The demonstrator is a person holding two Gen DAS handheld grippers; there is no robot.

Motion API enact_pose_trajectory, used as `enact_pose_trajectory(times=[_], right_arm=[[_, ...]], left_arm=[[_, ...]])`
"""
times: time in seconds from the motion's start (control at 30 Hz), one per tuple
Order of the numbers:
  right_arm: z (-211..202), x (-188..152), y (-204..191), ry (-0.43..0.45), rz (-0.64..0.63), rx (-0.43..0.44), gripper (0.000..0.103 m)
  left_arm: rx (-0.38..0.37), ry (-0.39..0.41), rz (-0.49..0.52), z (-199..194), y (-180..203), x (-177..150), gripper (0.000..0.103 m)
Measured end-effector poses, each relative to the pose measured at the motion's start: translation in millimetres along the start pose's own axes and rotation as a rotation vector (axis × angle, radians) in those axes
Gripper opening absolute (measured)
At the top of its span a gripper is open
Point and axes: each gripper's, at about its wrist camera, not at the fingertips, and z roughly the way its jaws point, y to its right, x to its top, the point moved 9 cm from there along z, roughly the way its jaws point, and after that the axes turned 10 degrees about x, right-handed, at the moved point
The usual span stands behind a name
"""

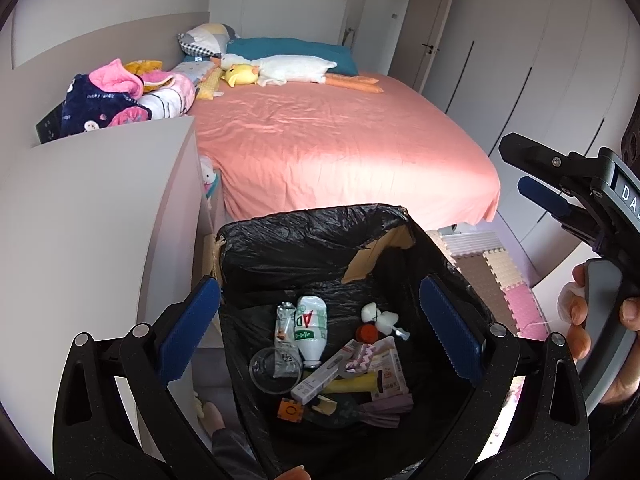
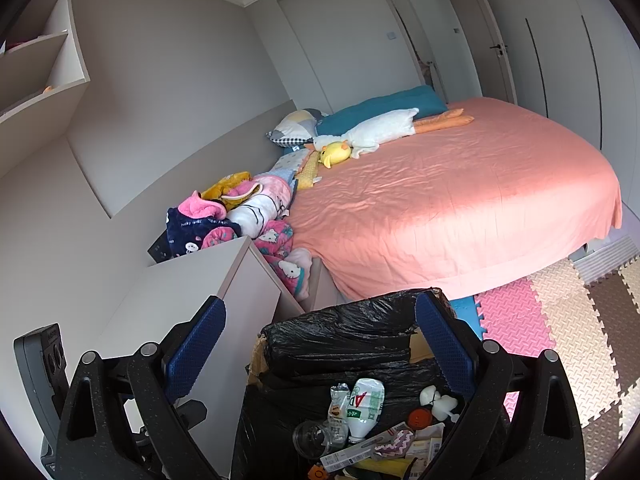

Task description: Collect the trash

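Observation:
A cardboard bin lined with a black bag [image 1: 312,240] stands at the foot of the bed, and also shows in the right wrist view [image 2: 340,344]. Inside lie a white plastic bottle [image 1: 312,326], a clear cup [image 1: 275,370], a foil wrapper [image 1: 285,326], a long white box [image 1: 326,376], white tissue wads [image 1: 380,316], an orange cap [image 1: 367,334] and other packets. My left gripper [image 1: 320,332] is open and empty above the bin. My right gripper [image 2: 320,340] is open and empty over the bin's near rim; it also shows at the right edge of the left wrist view [image 1: 528,168].
A bed with a pink sheet [image 1: 332,136] lies behind the bin, with plush toys [image 1: 276,70] and pillows at its head. A white cabinet [image 1: 88,216] stands left of the bin with piled clothes [image 1: 116,96] behind it. Foam floor mats [image 2: 560,328] lie to the right. Wardrobe doors [image 1: 520,60] line the right wall.

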Motion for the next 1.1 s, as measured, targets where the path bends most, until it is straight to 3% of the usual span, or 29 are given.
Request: enact_pose_trajectory(times=[1.1], right_arm=[[-1.8,-2.1,2.5,-0.003,-0.007,-0.005,0.095]], left_arm=[[-0.017,0.019,0.045,-3.4,8.8,-0.4,0.097]])
